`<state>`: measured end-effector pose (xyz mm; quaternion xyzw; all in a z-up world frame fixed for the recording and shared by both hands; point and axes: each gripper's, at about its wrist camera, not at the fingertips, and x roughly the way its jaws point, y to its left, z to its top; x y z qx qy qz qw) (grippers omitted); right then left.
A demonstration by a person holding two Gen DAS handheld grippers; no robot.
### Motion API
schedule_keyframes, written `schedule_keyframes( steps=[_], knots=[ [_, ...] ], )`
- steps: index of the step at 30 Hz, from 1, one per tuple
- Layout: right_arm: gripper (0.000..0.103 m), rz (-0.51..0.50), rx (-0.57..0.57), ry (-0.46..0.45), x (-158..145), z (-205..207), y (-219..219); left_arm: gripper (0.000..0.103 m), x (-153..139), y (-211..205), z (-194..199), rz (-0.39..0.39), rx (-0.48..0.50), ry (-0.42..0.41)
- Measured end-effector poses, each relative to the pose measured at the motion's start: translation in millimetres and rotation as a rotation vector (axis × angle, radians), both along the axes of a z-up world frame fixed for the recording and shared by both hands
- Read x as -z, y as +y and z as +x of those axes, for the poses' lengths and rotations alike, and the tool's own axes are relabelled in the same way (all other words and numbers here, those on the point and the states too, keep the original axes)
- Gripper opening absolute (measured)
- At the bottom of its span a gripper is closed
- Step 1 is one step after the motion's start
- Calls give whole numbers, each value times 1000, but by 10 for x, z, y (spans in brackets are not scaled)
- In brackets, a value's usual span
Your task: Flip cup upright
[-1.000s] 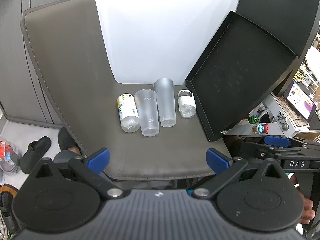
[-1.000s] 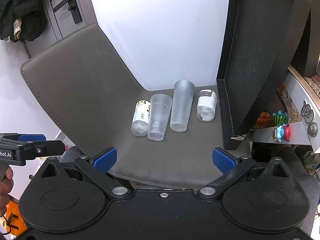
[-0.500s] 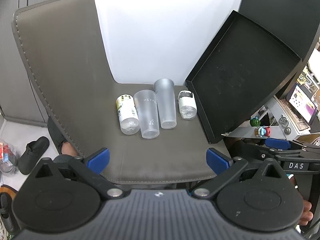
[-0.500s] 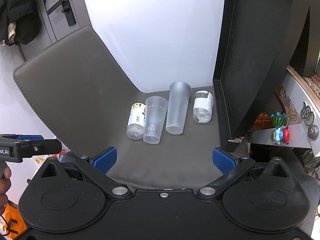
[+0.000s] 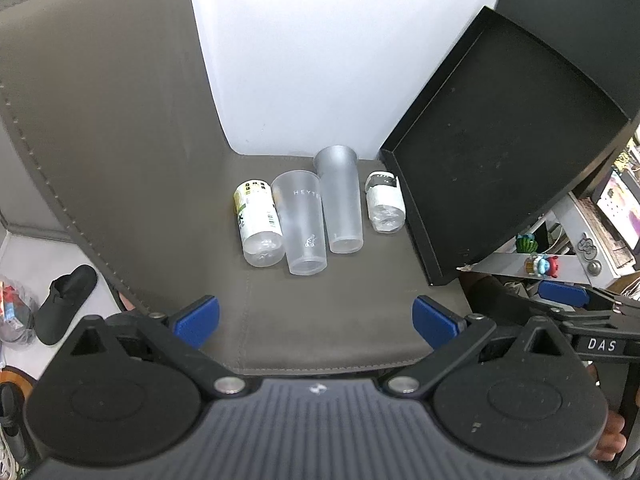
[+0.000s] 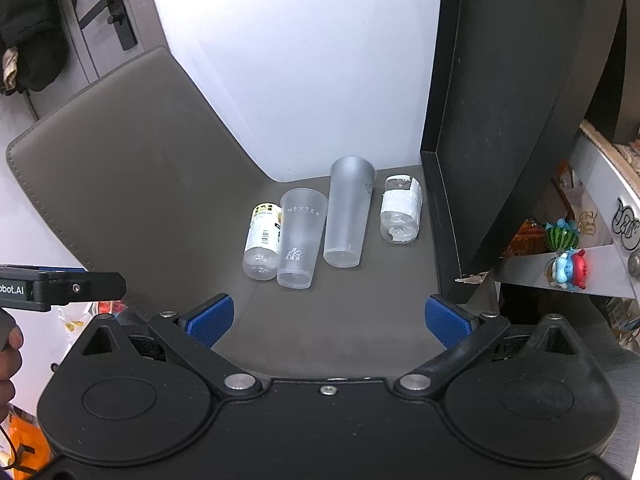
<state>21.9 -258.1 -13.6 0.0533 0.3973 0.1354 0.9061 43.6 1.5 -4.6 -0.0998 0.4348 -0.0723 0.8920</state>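
Note:
Two frosted plastic cups lie on their sides on a grey chair seat (image 5: pixel 320 320) (image 6: pixel 320 328), bases toward me. The shorter cup (image 5: pixel 302 224) (image 6: pixel 298 240) carries printed letters. The taller cup (image 5: pixel 340 204) (image 6: pixel 346 218) lies just right of it. My left gripper (image 5: pixel 316 318) is open and empty over the seat's front edge, short of the cups. My right gripper (image 6: pixel 328 318) is also open and empty, short of the cups.
A yellow-labelled bottle (image 5: pixel 258 220) (image 6: pixel 262 240) lies left of the cups and a white-labelled bottle (image 5: pixel 384 202) (image 6: pixel 400 210) lies right. A black tray (image 5: pixel 500 152) (image 6: pixel 500 112) leans at the seat's right. The chair back (image 5: pixel 100 120) rises on the left. A shelf with toys (image 6: pixel 568 260) stands right.
Both grippers have moved closer to the seat, so the cups look larger and lower in both views. The cups and bottles have not moved. Both stay open.

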Motion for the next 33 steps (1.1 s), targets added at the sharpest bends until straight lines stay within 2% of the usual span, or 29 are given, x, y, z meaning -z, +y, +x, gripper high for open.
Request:
schedule_keyframes(
  steps=[22, 33],
  knots=[
    [100, 107, 78, 58, 369, 515, -45, 99, 482, 64, 1004, -19, -46, 130],
    [97, 99, 100, 107, 502, 747, -23, 94, 866, 123, 1575, -13, -95, 226]
  ],
)
